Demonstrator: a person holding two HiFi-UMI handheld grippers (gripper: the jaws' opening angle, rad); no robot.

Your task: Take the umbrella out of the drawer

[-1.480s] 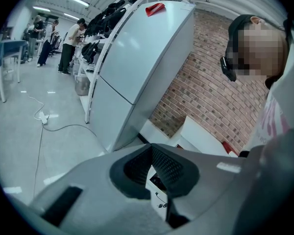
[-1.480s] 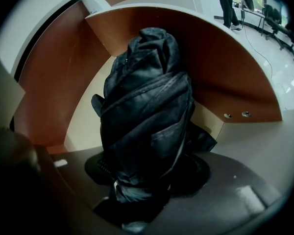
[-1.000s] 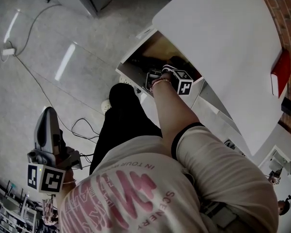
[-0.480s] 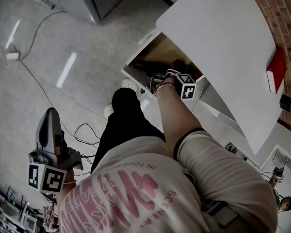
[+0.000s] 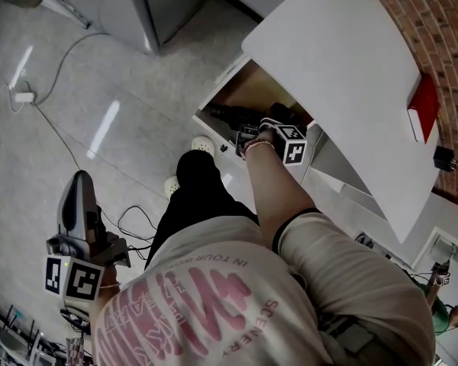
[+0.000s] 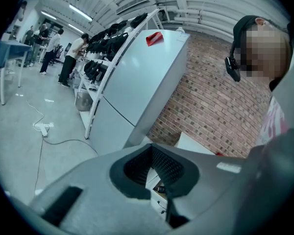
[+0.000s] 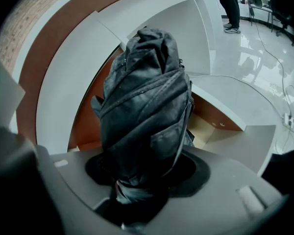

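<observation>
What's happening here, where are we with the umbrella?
A person works with a handheld gripper in each hand. The right gripper is clamped on the folded dark umbrella near one end, and holds it at the open drawer under the white tabletop. The umbrella is gripped but not yet carried clear of the drawer. The left gripper hangs at the person's side over the floor, with its jaws together and nothing in them.
</observation>
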